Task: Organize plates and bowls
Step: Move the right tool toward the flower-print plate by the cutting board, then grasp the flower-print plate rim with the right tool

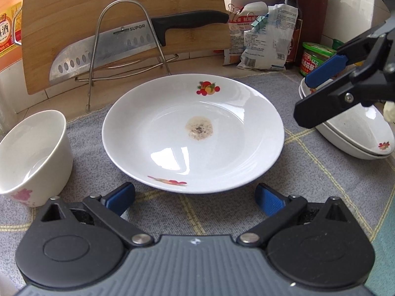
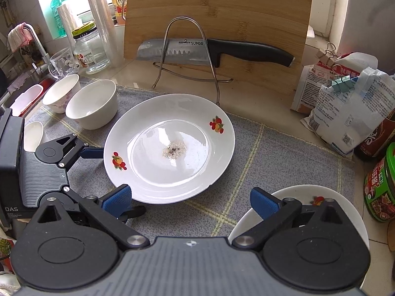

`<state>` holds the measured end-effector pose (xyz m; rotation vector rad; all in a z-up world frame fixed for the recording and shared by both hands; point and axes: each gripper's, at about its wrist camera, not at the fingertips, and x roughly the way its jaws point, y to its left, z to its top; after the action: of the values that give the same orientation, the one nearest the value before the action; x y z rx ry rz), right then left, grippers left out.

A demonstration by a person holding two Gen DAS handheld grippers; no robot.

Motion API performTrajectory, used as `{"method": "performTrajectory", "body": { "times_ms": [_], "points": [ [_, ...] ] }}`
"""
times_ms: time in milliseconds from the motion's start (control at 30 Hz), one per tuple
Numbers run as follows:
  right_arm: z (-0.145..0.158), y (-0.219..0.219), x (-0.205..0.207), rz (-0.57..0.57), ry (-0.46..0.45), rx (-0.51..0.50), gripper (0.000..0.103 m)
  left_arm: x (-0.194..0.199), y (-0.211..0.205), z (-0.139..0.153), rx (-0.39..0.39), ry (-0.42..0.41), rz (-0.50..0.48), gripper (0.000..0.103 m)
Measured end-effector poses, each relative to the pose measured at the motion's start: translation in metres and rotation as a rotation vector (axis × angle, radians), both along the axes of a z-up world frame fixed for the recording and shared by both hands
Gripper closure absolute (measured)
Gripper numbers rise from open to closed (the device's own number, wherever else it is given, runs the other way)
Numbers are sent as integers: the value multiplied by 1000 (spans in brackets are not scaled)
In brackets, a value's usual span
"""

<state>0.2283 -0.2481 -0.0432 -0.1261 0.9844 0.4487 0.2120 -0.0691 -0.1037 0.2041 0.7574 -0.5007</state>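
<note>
A white plate (image 1: 192, 133) with fruit prints and a brown stain in its middle lies on the grey cloth (image 1: 321, 172). My left gripper (image 1: 195, 201) is open, its blue pads just short of the plate's near rim, one to each side. My right gripper (image 1: 308, 96) hangs open over a stack of white plates (image 1: 358, 135) at the right. In the right wrist view the plate (image 2: 170, 148) lies ahead, the left gripper (image 2: 116, 181) is at its left rim, and the right gripper (image 2: 191, 202) holds nothing. White bowls (image 2: 93, 103) (image 2: 61, 93) stand at the left.
A bamboo cutting board (image 2: 217, 12) and a knife (image 2: 222, 49) lean in a wire rack (image 2: 185, 56) behind the plate. Clipped bags (image 2: 345, 108), a sauce bottle (image 1: 292, 24) and a green-lidded jar (image 2: 381, 182) crowd the right. A glass jar (image 2: 90, 49), a glass cup (image 2: 60, 61) and the sink lie far left.
</note>
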Motion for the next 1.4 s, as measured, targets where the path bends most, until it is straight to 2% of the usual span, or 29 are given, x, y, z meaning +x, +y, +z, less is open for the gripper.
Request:
{"method": "performTrajectory", "body": {
  "times_ms": [467,733,1167,1400],
  "points": [
    [-34,6,75,20,127,23,0,7,1,-2,-18,-30,25,0],
    [-57,15,99,54,204,47,0,6,1,-1,-11,-21,11,0],
    [-60,26,126,128,202,108,0,6,5,-1,-7,-36,-30,1],
    [-59,19,137,149,240,152,0,4,4,-1,7,-69,-60,1]
  ]
}}
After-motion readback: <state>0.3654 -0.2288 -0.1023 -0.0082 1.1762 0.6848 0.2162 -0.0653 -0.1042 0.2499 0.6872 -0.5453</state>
